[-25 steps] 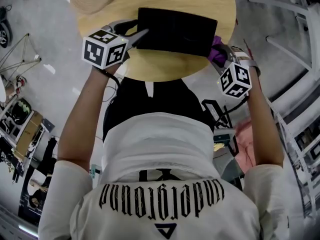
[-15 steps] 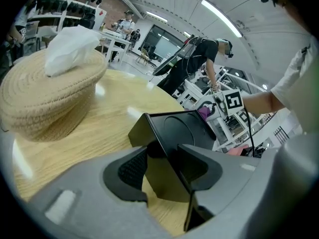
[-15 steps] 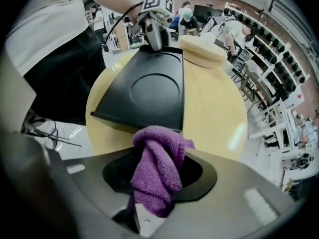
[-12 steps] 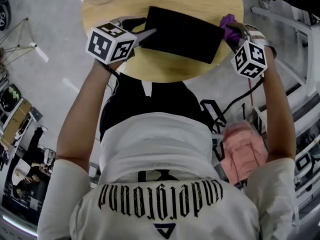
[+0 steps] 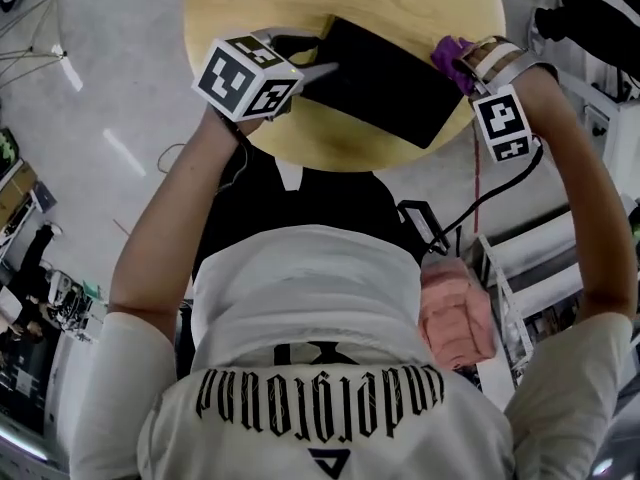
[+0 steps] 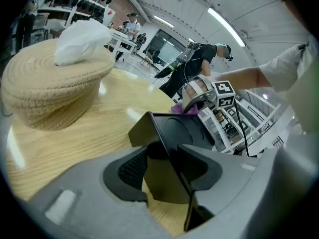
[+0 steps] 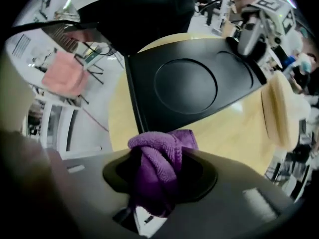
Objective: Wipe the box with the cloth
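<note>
The box (image 5: 385,78) is lying on the table (image 5: 300,138). The left gripper (image 6: 168,171) is clamping the box's left edge. The right gripper (image 7: 159,173) is pinching the cloth (image 7: 157,151) just beside the box's right end.

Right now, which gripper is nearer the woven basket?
Left. The left gripper, clamping the box, is near the basket; the right gripper, holding the cloth, is across the box from it.
</note>
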The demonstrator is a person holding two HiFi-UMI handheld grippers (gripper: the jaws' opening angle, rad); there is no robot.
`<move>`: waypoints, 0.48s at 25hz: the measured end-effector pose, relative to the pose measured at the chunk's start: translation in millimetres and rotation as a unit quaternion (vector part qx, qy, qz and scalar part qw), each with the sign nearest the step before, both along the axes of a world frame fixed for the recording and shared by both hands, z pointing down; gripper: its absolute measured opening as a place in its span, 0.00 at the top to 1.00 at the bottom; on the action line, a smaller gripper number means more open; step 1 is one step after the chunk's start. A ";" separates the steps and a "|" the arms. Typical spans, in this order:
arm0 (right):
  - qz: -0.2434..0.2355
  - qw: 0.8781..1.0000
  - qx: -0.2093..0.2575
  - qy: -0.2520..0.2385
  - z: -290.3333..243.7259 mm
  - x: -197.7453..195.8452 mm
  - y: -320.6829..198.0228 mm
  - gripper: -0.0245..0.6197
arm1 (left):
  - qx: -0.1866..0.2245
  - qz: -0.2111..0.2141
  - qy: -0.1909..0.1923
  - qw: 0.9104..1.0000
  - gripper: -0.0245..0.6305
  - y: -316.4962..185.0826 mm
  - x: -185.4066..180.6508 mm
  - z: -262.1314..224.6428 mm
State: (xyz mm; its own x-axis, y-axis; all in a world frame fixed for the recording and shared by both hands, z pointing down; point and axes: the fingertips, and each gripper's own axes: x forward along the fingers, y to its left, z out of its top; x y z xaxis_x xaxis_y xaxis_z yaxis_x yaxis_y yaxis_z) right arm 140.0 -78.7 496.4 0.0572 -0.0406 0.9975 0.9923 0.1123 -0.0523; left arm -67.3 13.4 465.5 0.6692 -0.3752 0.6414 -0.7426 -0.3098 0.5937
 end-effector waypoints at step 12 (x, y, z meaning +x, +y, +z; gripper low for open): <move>-0.146 0.980 -0.008 -0.136 -19.7 -188.0 46.3 0.72 | 0.004 -0.008 0.007 1.000 0.65 9.9 7.9 -18.7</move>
